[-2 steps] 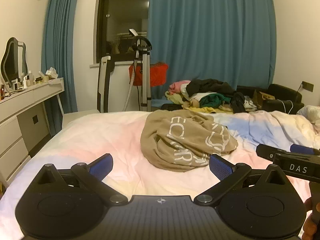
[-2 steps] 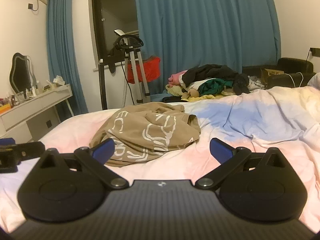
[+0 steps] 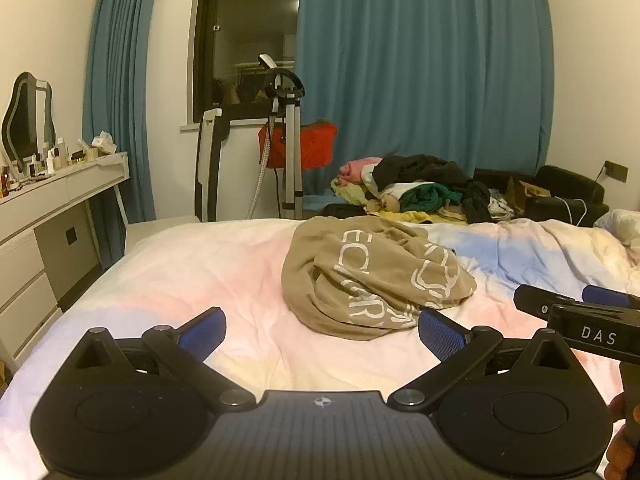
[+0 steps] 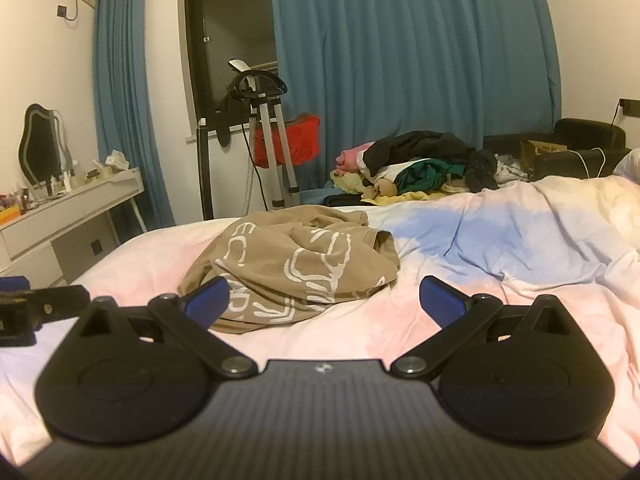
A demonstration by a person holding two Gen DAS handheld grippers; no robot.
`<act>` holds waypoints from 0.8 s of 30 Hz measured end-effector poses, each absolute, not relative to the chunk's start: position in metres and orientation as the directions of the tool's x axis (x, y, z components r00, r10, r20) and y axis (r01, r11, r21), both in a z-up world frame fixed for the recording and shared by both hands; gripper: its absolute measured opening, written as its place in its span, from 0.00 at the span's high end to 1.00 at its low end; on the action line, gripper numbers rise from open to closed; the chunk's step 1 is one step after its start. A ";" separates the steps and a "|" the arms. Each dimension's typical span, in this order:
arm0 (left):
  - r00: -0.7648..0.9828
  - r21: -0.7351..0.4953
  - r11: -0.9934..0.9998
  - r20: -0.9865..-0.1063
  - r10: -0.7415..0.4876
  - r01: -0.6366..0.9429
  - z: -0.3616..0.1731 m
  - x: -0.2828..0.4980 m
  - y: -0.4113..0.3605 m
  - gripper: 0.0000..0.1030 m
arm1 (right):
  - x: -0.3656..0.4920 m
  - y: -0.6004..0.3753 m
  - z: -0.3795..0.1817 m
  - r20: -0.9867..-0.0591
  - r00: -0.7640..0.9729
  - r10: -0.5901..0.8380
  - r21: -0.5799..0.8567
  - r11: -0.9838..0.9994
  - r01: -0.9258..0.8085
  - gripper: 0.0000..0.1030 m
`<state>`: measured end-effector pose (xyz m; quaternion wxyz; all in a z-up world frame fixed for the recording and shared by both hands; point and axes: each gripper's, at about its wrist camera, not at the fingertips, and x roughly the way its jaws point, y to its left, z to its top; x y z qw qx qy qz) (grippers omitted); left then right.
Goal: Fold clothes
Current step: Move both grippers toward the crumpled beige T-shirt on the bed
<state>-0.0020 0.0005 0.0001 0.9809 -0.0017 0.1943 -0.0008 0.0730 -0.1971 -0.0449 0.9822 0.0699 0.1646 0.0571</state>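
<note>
A crumpled tan garment with white lettering [image 3: 372, 276] [image 4: 292, 268] lies in a heap on the bed, whose pastel pink and blue cover [image 3: 200, 272] [image 4: 500, 248] is wrinkled. My left gripper [image 3: 322, 334] hovers low over the bed just short of the garment, open, nothing between its blue pads. My right gripper [image 4: 324, 300] is also open and empty, its left pad near the garment's front edge. Each gripper shows at the edge of the other's view: the right gripper [image 3: 576, 312] and the left gripper [image 4: 36, 308].
A pile of mixed clothes [image 3: 420, 192] [image 4: 420, 168] sits beyond the far bed edge by a black sofa [image 3: 560, 192]. A white dressing table with a mirror [image 3: 52, 196] stands at left. A garment steamer stand [image 3: 284, 140] is by the window and blue curtains.
</note>
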 end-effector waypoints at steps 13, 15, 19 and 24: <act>0.934 0.029 1.000 -0.356 0.012 -0.002 0.009 -0.015 -0.016 0.00 | 0.063 -0.203 -0.040 -0.273 0.952 0.140 0.167 0.981 -0.096 0.00; 0.937 0.052 0.999 -0.348 0.022 -0.005 0.008 -0.015 -0.019 0.00 | 0.062 -0.204 -0.039 -0.273 0.952 0.138 0.171 0.981 -0.094 0.00; 0.938 0.051 0.999 -0.346 0.011 0.007 0.004 -0.015 -0.022 0.00 | 0.060 -0.207 -0.037 -0.269 0.954 0.135 0.178 0.980 -0.089 0.00; 0.936 0.019 1.000 -0.352 0.006 0.001 0.004 -0.012 -0.018 0.00 | 0.058 -0.210 -0.036 -0.269 0.955 0.128 0.175 0.981 -0.083 0.00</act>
